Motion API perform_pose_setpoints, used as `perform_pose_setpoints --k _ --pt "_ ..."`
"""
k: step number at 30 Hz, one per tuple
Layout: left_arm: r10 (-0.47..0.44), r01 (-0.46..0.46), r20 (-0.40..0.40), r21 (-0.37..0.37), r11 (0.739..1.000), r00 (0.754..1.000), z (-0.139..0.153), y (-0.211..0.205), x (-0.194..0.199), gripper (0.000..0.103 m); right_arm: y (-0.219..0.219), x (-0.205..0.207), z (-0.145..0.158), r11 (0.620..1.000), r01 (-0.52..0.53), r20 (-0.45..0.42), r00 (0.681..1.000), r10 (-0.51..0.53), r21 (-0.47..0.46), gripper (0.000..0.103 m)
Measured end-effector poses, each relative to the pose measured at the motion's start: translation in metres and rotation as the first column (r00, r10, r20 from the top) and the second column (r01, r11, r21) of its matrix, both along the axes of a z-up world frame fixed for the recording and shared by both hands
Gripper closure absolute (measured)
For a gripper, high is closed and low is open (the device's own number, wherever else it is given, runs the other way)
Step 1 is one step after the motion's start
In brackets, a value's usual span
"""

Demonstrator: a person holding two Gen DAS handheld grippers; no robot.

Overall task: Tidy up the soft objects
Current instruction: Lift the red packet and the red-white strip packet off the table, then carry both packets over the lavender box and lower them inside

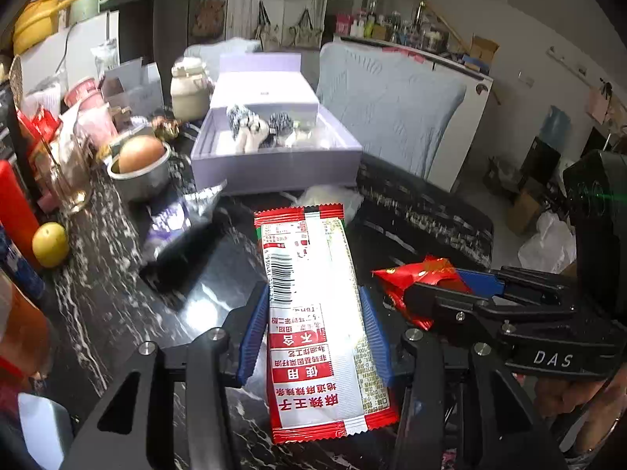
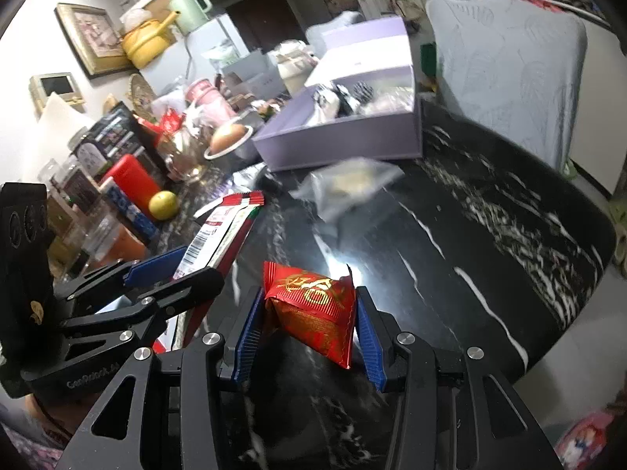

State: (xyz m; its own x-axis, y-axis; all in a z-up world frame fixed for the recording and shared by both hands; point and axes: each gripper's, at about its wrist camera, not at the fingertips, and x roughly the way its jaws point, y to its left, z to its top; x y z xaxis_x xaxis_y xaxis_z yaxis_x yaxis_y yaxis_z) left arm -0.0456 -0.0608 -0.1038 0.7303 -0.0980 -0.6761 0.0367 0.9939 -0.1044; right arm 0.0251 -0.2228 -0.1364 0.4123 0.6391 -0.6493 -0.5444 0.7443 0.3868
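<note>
My left gripper (image 1: pixel 313 329) is shut on a long white and red snack packet (image 1: pixel 313 313), held above the black marble table (image 1: pixel 117 305). My right gripper (image 2: pixel 309 325) is shut on a small red foil packet (image 2: pixel 313 309); it also shows in the left wrist view (image 1: pixel 415 278). An open lilac box (image 1: pixel 274 164) at the table's far side holds several soft wrapped items (image 1: pixel 258 127). A clear plastic bag (image 2: pixel 348 184) lies in front of the box (image 2: pixel 337 137). A purple and silver packet (image 1: pixel 176 219) lies left of the white one.
The table's left side is crowded: a metal bowl with an egg (image 1: pixel 141 156), a yellow fruit (image 1: pixel 51 244), a red box (image 1: pixel 15 211), jars and cups. A chair with a pale blue cover (image 1: pixel 392 105) stands behind the table.
</note>
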Motion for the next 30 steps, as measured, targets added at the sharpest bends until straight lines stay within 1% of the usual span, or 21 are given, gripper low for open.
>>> perform_pose_setpoints --k 9,16,19,23,27,30 --pt "-0.004 0.005 0.108 -0.014 1.0 0.994 0.041 0.007 0.011 0.057 0.009 0.008 0.042 0.999 -0.035 0.097 0.995 0.031 0.042 0.058" --pt "-0.005 0.008 0.191 -0.017 1.0 0.982 0.071 0.01 0.028 0.057 0.012 0.024 0.077 0.996 -0.053 0.174 0.984 0.04 0.07 0.058" --pt "-0.005 0.009 0.225 -0.017 1.0 0.974 0.083 0.01 0.038 0.057 0.013 0.034 0.092 0.996 -0.053 0.212 0.977 0.036 0.074 0.058" --pt "0.003 0.006 0.258 -0.034 0.999 0.966 0.096 0.014 0.052 0.057 0.014 0.049 0.11 0.995 -0.052 0.247 0.969 0.029 0.085 0.058" --pt "0.015 -0.002 0.284 -0.046 0.999 0.959 0.107 0.021 0.07 0.057 0.015 0.069 0.124 0.994 -0.054 0.267 0.963 0.026 0.098 0.058" --pt "0.03 -0.021 0.307 -0.035 0.999 0.951 0.114 0.025 0.086 0.057 0.018 0.084 0.13 0.993 -0.053 0.275 0.961 0.023 0.104 0.058"
